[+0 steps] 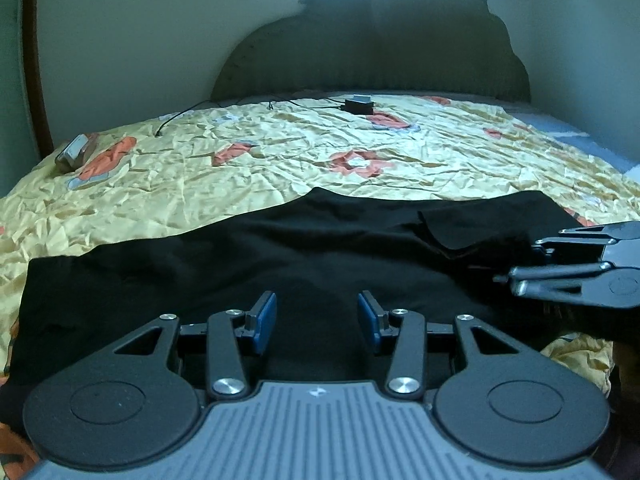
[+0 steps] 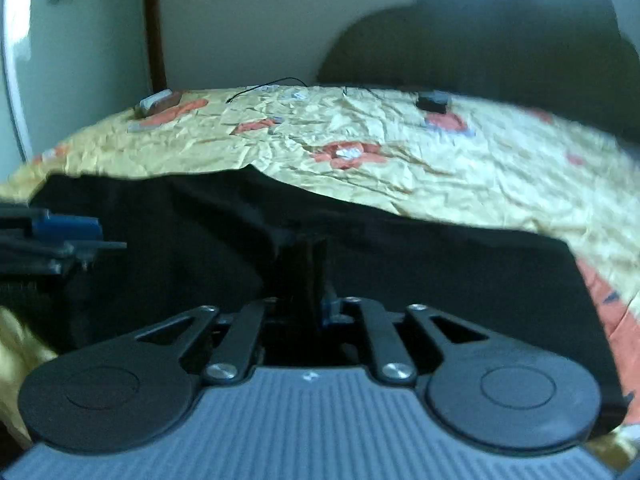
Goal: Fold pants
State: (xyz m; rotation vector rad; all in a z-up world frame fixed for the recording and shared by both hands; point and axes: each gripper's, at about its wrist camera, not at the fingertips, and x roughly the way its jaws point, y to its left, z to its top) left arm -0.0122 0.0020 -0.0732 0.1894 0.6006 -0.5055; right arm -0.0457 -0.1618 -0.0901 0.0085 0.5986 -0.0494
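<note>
Black pants (image 1: pixel 240 256) lie spread across the near part of a bed with a yellow flowered cover (image 1: pixel 280 152). My left gripper (image 1: pixel 317 316) is open, its blue pads (image 1: pixel 265 316) apart just above the pants' middle, holding nothing. My right gripper (image 2: pixel 308 280) is shut on a raised fold of the black pants (image 2: pixel 440 272); the view is blurred. The right gripper also shows at the right edge of the left wrist view (image 1: pixel 520 276), over the pants' right part. The left gripper shows at the left edge of the right wrist view (image 2: pixel 60 236).
A black box with a cable (image 1: pixel 359 105) lies near the dark headboard (image 1: pixel 372 48). A small flat object (image 1: pixel 72 152) lies at the bed's far left edge. White walls stand on both sides, with a window behind the headboard.
</note>
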